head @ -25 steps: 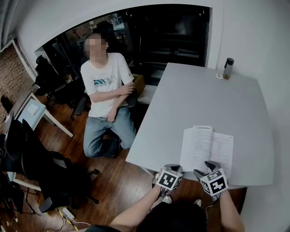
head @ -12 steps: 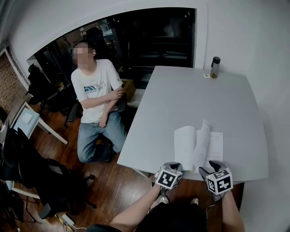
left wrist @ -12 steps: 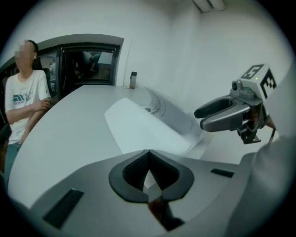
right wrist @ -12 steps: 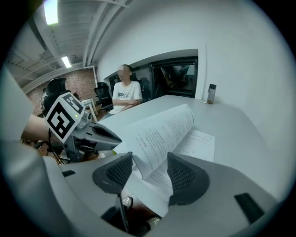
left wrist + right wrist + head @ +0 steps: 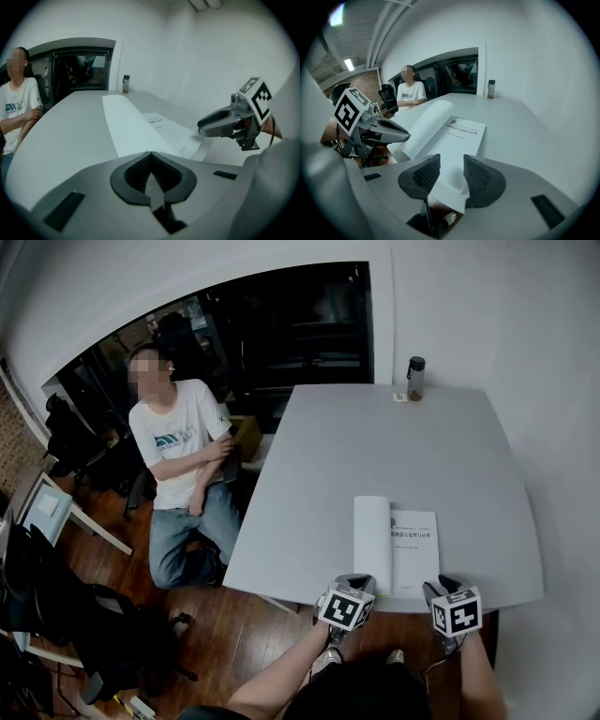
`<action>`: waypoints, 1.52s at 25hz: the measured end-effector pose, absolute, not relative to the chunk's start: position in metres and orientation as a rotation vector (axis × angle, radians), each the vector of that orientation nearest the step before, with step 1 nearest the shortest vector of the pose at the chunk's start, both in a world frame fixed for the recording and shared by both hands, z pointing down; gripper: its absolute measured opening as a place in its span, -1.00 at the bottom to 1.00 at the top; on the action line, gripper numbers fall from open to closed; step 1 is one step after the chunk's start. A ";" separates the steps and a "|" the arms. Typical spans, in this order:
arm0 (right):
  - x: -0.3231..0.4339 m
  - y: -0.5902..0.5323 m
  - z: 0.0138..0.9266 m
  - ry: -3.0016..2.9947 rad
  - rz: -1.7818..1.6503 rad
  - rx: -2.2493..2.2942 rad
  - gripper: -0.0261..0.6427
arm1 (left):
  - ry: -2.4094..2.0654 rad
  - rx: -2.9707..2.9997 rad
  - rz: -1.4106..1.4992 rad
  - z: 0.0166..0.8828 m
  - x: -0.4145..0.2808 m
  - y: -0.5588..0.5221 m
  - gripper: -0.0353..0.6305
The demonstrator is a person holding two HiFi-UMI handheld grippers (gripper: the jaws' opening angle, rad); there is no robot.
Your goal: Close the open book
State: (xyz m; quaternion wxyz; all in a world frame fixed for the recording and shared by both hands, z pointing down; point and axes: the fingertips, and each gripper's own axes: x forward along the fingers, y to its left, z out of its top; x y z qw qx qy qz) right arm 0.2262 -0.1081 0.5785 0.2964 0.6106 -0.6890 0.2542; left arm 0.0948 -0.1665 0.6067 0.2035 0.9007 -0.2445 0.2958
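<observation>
One flat rectangular paper book [image 5: 413, 557] lies on a smooth grey table [image 5: 375, 446].

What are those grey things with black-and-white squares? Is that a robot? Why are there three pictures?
No robot: a person holds a grey two-jaw tool in each hand. One picture comes from a camera on the person's head; the other two from cameras riding on the tools. On the grey table lies a white paper book, printed cover up, one page curled at its left side, and a dark bottle stands at the far edge. The left tool is shut and empty. The right tool's jaws have just been closing; they stand apart with the book's near corner between them. A person in a white T-shirt sits nearby.
</observation>
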 end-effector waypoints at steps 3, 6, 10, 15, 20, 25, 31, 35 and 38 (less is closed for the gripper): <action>0.242 -0.104 0.577 -1.823 0.674 1.637 -0.44 | -0.658 2.541 0.804 0.597 0.117 -0.162 -0.88; 0.255 -0.102 0.573 -1.832 0.667 1.651 -0.44 | -0.637 2.566 0.781 0.588 0.137 -0.155 -0.88; 0.269 -0.105 0.565 -1.856 0.619 1.691 -0.69 | -0.611 2.616 0.736 0.572 0.161 -0.149 -0.88; 0.278 -0.111 0.557 -1.893 0.577 1.714 -0.86 | -0.612 2.660 0.684 0.549 0.182 -0.147 -0.88; 0.279 -0.124 0.534 -2.005 0.509 1.715 -0.91 | -0.637 2.666 0.549 0.528 0.199 -0.147 -0.88; 0.283 -0.130 0.497 -2.142 0.443 1.693 -0.91 | -0.659 2.683 0.366 0.495 0.219 -0.135 -0.88; 0.271 -0.142 0.463 -2.263 0.352 1.665 -0.91 | -0.795 2.697 0.228 0.457 0.199 -0.144 -0.88; 0.250 -0.137 0.452 -2.289 0.320 1.651 -0.91 | -0.843 2.685 0.200 0.447 0.172 -0.143 -0.88; 0.234 -0.133 0.445 -2.282 0.300 1.671 -0.91 | -0.906 2.711 0.281 0.448 0.152 -0.140 -0.88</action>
